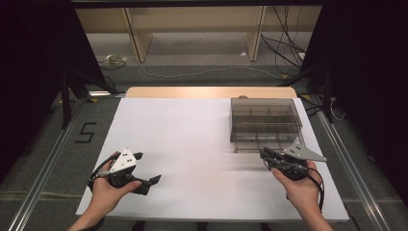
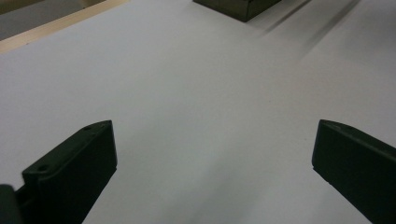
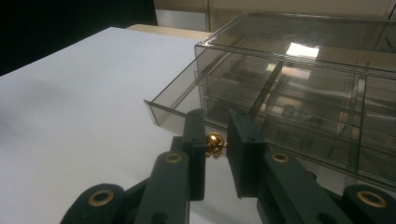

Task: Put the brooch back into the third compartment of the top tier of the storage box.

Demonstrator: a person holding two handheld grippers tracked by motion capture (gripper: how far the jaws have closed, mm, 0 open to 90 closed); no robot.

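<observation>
1. Drawer knob (image 3: 214, 143), small, gold and round, is seen between the jaws of the right gripper (image 3: 215, 140) at the front of a smoked clear drawer organiser (image 1: 265, 122) near the far right corner of the white table (image 1: 192, 144); one drawer (image 3: 187, 100) stands partly pulled out.
2. Right gripper is recorded as narrowed about the knob; firm pressing by the pads cannot be told, since a slight gap shows on one side.
3. Left gripper (image 1: 144, 168) is held wide open over bare table, well apart from the organiser, with nothing between its jaws.
4. Risks are judged as follows: the round, polished knob may slip from flat pads if pulled off-axis; the light organiser, unsteadied by the left gripper, may slide toward the table's near edge instead of the drawer opening; a drawer drawn too far may drop out.
5. Writing: a dark figure "5" (image 1: 84, 133) is marked on the floor left of the table; no brand or label is legible on the organiser or grippers.
</observation>
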